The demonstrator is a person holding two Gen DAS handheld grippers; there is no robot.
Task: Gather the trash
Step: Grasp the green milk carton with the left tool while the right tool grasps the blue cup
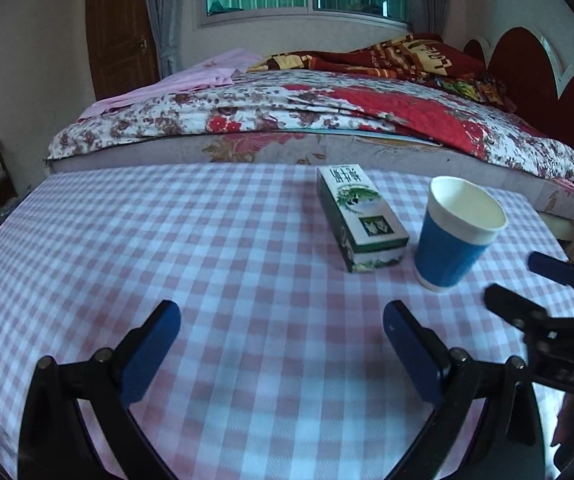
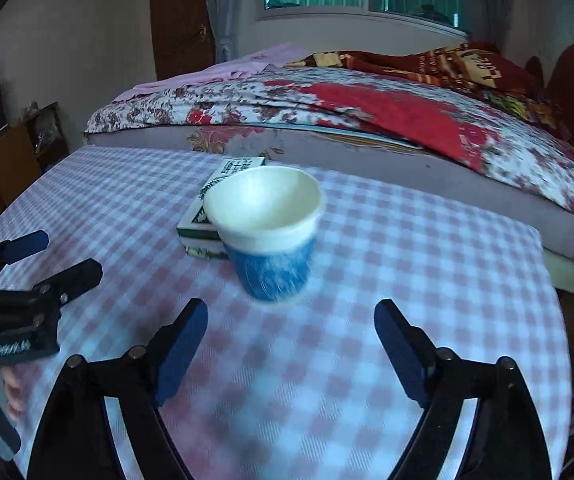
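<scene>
A blue and white paper cup stands upright and empty on the pink checked tablecloth. A green and white carton lies flat just left of the cup. My left gripper is open and empty over the cloth, short of both. My right gripper is open and empty, its fingers pointing at the cup a short way ahead. The carton lies behind the cup there. Each gripper shows in the other's view: the right one and the left one.
A bed with a floral quilt and a red blanket stands right behind the table. A wooden door and a window are at the back. A low wooden cabinet stands at the left. The table's right edge is near the bed.
</scene>
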